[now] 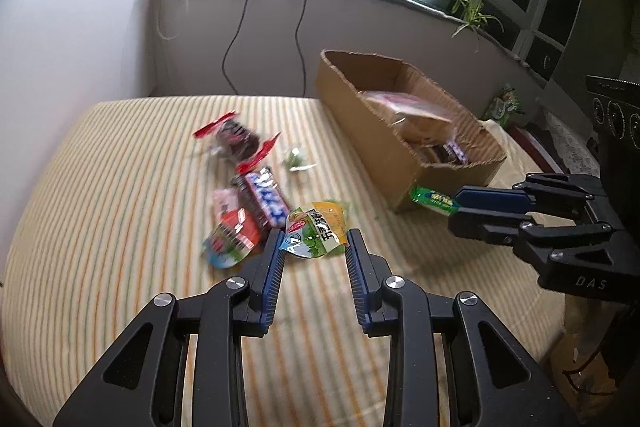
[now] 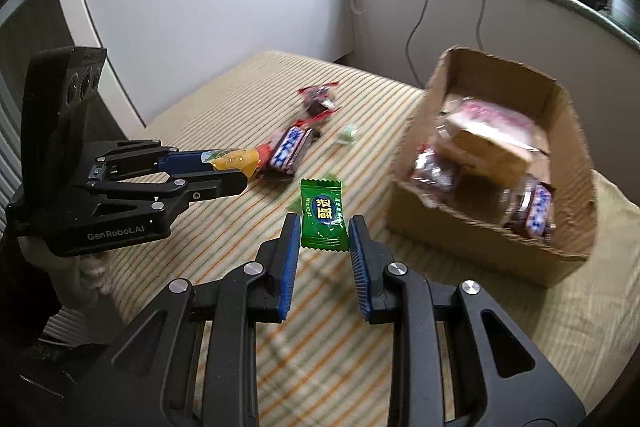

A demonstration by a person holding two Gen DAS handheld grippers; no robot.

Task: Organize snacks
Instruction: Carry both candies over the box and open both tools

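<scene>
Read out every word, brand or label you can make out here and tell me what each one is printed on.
"GenRobot.AI": on the body of the left gripper.
"DAS": on the body of the right gripper.
"ZHEN XIAN": small print on the green candy packet between the right jaws; its large Chinese characters are unclear to me.
Yellow-green snack pouch between the left jaws: Chinese print, blurred.
Blue-and-white bar: lettering motion-blurred.
Snacks in the cardboard box: unreadable.

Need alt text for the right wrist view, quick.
The right gripper pinches a green candy packet above the striped bedcover, beside the cardboard box of snacks. At left, the left gripper holds a yellow packet.
</scene>
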